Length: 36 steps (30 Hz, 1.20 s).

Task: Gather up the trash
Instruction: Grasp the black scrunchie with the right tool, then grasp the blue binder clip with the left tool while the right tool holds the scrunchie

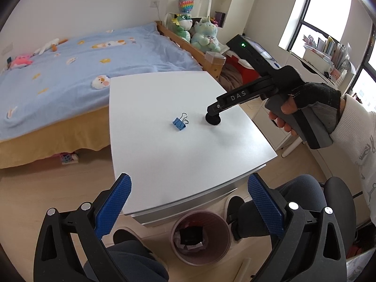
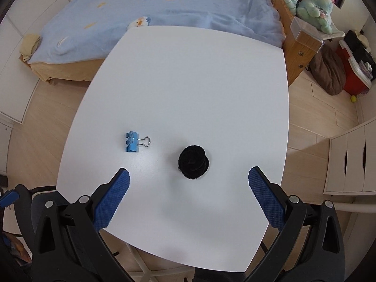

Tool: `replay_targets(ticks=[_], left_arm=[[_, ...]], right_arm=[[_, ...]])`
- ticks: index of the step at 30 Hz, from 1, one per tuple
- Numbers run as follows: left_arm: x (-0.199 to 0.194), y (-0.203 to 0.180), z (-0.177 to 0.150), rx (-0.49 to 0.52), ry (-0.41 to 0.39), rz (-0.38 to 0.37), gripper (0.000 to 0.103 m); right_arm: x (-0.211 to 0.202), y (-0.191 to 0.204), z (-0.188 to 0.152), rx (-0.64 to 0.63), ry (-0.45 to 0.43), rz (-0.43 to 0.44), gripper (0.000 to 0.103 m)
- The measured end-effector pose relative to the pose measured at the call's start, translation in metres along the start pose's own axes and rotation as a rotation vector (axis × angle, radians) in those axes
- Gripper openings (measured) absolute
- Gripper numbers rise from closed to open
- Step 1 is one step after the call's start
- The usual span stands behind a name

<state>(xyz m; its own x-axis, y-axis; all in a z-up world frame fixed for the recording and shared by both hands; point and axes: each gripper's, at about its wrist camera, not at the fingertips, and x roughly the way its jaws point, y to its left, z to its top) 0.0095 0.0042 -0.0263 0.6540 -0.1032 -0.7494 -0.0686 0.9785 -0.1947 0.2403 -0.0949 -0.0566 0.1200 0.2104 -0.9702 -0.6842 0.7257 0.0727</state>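
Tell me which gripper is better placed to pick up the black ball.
Right. The right gripper is open and hovers just above the black ball; the left gripper is back at the table edge, above the bin.

Bright daylight from window (image 1: 329, 11) at 2 o'clock in left view, blown out white. Table (image 2: 188, 82) evenly lit, soft faint shadows under tools, mild sheen. Both views sharp at centre; heavy fisheye bend and dark vignette at corners.
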Motion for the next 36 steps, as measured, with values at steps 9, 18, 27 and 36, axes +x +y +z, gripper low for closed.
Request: replay_targets(ticks=[9,18,27,36], left_arm=[[0.003,0.004,-0.004,-0.015,0.011,-0.002,0.095],[0.006,0.005,-0.005,-0.022,0.019,-0.005,0.095],[0.009,0.006,-0.006,-0.025,0.026,-0.005,0.095],[0.013,0.004,-0.002,-0.011,0.026,-0.004,0.095]], right_arm=[[0.023,-0.004,0.007,0.035,0.055,-0.011,0.099],[0.035,0.003,0.004,0.015,0.077,-0.026,0.063],[0.03,0.004,0.003,-0.003,0.061,-0.033,0.03],[0.019,-0.006,-0.007,0.02,0.023,0.005,0.029]])
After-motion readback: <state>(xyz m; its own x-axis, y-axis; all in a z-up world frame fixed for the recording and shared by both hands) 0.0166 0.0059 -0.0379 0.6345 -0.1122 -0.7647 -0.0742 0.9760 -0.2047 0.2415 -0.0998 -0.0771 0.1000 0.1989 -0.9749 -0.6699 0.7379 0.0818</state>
